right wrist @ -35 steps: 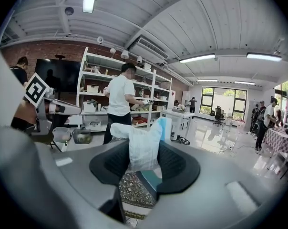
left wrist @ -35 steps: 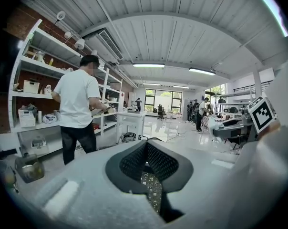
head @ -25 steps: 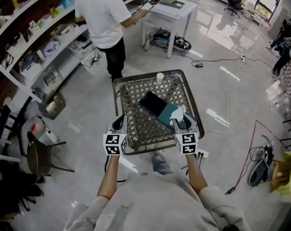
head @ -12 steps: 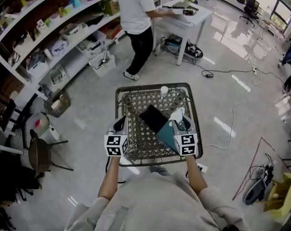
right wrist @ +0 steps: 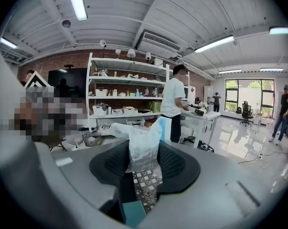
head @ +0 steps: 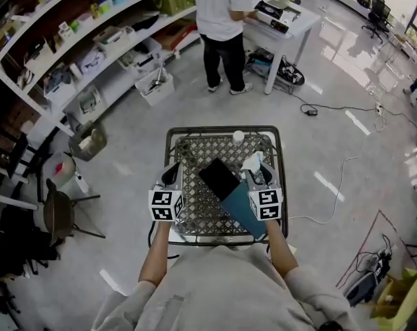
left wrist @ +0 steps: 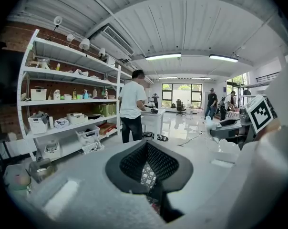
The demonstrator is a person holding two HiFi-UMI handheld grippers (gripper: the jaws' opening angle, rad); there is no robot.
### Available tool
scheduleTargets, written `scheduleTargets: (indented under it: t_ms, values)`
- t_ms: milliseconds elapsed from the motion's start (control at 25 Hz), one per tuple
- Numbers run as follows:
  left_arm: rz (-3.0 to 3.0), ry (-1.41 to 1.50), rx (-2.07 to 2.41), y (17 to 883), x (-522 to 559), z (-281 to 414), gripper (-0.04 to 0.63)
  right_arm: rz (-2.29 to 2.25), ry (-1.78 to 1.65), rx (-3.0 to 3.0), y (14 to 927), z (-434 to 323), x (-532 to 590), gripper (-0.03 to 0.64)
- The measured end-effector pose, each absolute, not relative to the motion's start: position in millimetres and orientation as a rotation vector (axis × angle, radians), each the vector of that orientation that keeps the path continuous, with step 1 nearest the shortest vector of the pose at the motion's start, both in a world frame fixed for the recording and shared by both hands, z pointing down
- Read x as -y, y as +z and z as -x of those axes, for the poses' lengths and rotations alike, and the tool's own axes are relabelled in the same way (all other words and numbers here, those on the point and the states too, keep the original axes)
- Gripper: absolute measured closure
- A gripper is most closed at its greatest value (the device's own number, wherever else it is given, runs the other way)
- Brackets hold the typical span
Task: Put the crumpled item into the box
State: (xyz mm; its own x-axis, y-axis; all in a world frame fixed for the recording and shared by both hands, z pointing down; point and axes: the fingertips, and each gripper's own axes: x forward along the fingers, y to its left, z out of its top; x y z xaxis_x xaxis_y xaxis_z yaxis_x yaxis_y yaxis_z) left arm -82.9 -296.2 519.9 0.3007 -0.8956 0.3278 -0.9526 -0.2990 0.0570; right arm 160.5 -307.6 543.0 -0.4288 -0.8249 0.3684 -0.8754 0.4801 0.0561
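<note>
My right gripper [head: 259,174] is shut on a crumpled white item [head: 252,162], held above the right side of a lattice-top table [head: 222,128]. In the right gripper view the crumpled item [right wrist: 143,144] sticks up between the black pads [right wrist: 175,163] of that gripper [right wrist: 144,151], with a teal corner of the box [right wrist: 134,214] below. The teal box [head: 237,209], with its black part [head: 219,177], lies on the table just left of that gripper. My left gripper [head: 170,176] hangs over the table's left edge. Its fingertips meet with nothing between them in the left gripper view [left wrist: 147,149].
A small white cup [head: 238,136] stands at the table's far edge. A person [head: 222,12] stands at a white desk [head: 284,16] beyond. Shelves [head: 77,54] run along the left, a dark chair [head: 56,216] sits at lower left, and cables [head: 333,185] lie on the floor at right.
The right gripper keeps the crumpled item by the box. The left gripper holds its place. The person behind has walked right to the white desk, and the head view has shifted.
</note>
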Motion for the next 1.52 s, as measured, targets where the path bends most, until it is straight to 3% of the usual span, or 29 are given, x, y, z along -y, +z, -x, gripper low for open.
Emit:
scheduleTargets:
  t_ms: [1520]
  values:
    - [-2.356, 0.413, 1.420, 601, 332, 93, 0.591, -1.411, 0.366, 2.207, 625, -118, 307, 0.454]
